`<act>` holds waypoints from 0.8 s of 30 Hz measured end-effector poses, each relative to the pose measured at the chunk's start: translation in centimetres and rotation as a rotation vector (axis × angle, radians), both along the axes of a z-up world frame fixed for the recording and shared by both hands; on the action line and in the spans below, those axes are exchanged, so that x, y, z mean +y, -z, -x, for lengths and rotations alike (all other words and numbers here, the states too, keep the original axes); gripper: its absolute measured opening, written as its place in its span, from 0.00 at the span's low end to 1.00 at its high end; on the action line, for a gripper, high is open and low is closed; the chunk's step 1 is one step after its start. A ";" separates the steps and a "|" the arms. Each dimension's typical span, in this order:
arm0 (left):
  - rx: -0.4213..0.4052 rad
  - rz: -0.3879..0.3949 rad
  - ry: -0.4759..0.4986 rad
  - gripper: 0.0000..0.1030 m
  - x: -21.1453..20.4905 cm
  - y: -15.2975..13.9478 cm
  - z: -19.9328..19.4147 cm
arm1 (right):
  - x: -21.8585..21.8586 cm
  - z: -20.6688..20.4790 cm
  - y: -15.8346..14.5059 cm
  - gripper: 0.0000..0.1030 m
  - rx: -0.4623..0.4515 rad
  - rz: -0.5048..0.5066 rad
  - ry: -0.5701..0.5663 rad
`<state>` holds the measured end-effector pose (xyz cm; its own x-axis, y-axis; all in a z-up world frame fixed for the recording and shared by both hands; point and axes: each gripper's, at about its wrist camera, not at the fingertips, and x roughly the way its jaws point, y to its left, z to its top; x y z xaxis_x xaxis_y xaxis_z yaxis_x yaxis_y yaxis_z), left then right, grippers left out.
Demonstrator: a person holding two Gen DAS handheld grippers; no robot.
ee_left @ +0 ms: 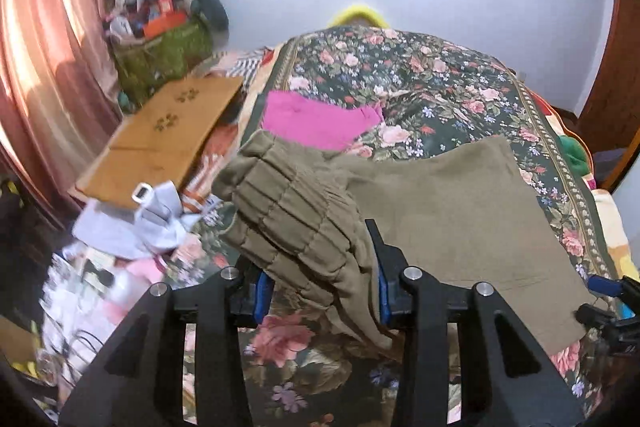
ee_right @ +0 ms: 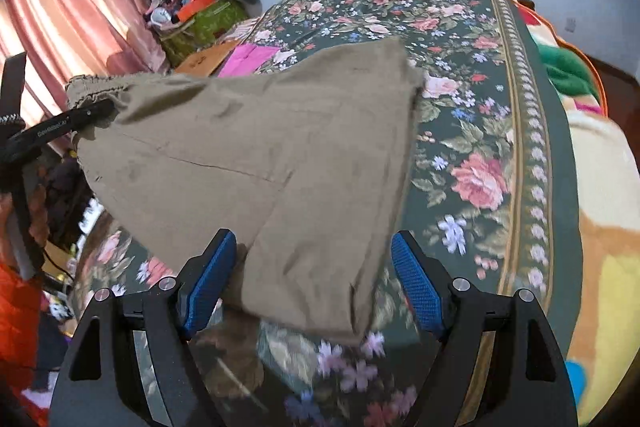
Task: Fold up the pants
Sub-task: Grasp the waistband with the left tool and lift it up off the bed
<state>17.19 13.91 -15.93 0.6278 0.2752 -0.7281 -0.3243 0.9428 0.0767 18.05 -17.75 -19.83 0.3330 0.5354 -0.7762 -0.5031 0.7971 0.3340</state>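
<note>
Left wrist view: the left gripper (ee_left: 320, 291) is clamped on the gathered waistband (ee_left: 288, 211) of the olive pants (ee_left: 448, 211). That bunched end is lifted off the floral bedspread (ee_left: 420, 83), while the rest of the pants lies flat ahead and to the right. A pink cloth (ee_left: 316, 123) sits just beyond the waistband.

Right wrist view: the right gripper (ee_right: 310, 283) stands open, its blue pads (ee_right: 208, 279) on either side of the near fabric edge, not pressing it. The pants run from here up and left to the waistband, which the left gripper holds high. The long axis thus lies between the two tools, and the free near end is closest to the right one, which I judge should take it next.
</note>
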 end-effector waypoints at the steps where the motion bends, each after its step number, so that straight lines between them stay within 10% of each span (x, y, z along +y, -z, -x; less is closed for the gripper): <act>1: -0.001 -0.027 0.004 0.39 -0.4 -0.2 0.1 | -0.1 0.1 0.0 0.75 -0.006 0.007 0.004; 10: -0.042 -0.229 0.103 0.35 -6.6 -1.9 -1.3 | -0.8 0.0 0.9 0.75 0.027 -0.022 0.019; 24: -0.089 0.087 0.345 0.30 -11.8 -5.5 -3.1 | -0.8 0.3 0.9 0.75 0.016 -0.032 0.018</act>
<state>20.27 2.12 -10.44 0.7344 -0.0248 -0.6782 0.0125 0.9997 -0.0230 17.73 -18.56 -20.69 0.3305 0.5539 -0.7642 -0.4833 0.7948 0.3670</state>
